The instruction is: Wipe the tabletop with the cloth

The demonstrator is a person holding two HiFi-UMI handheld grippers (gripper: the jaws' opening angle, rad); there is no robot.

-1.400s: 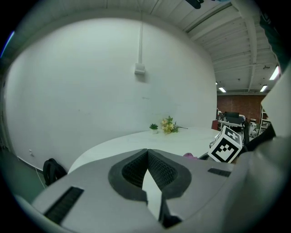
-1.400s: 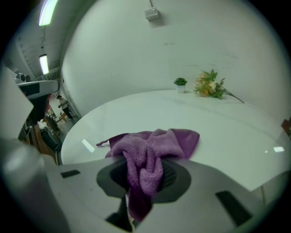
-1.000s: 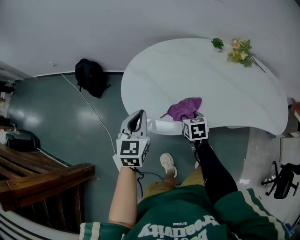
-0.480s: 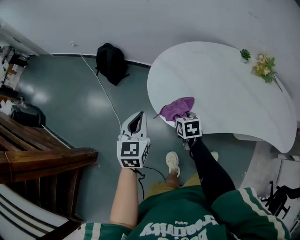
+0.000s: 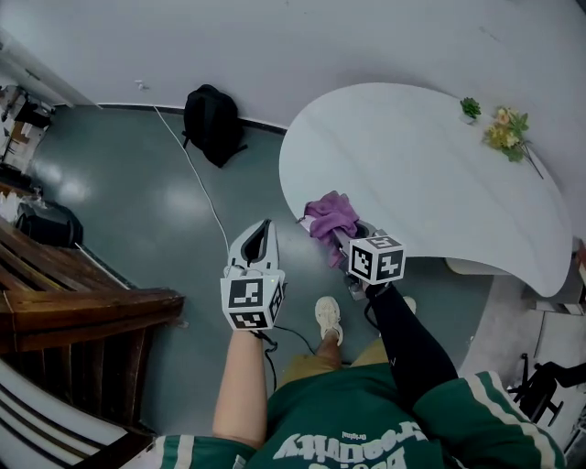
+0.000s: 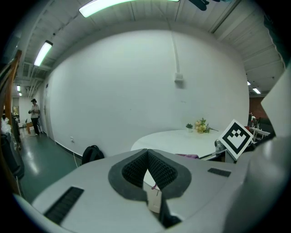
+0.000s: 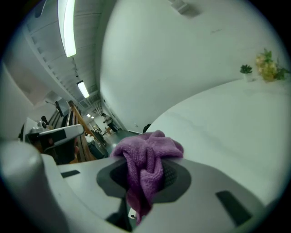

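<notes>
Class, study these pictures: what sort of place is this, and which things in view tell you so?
Probably an office-like or public indoor hall: a white curved table with flowers stands against a bare wall, on a smooth grey-green floor, with strip lights overhead.

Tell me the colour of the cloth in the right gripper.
Purple. The fuzzy cloth shows best in the right gripper view.

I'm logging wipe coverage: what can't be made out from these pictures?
Head view: whether the cloth touches the tabletop; the right hand-held gripper covers that edge.
Right gripper view: the tabletop beneath the cloth, hidden by the bunched cloth itself.
All views: stains or wiped streaks, too faint on the pale surface.
The flowers: their kind, too small in every view.
</notes>
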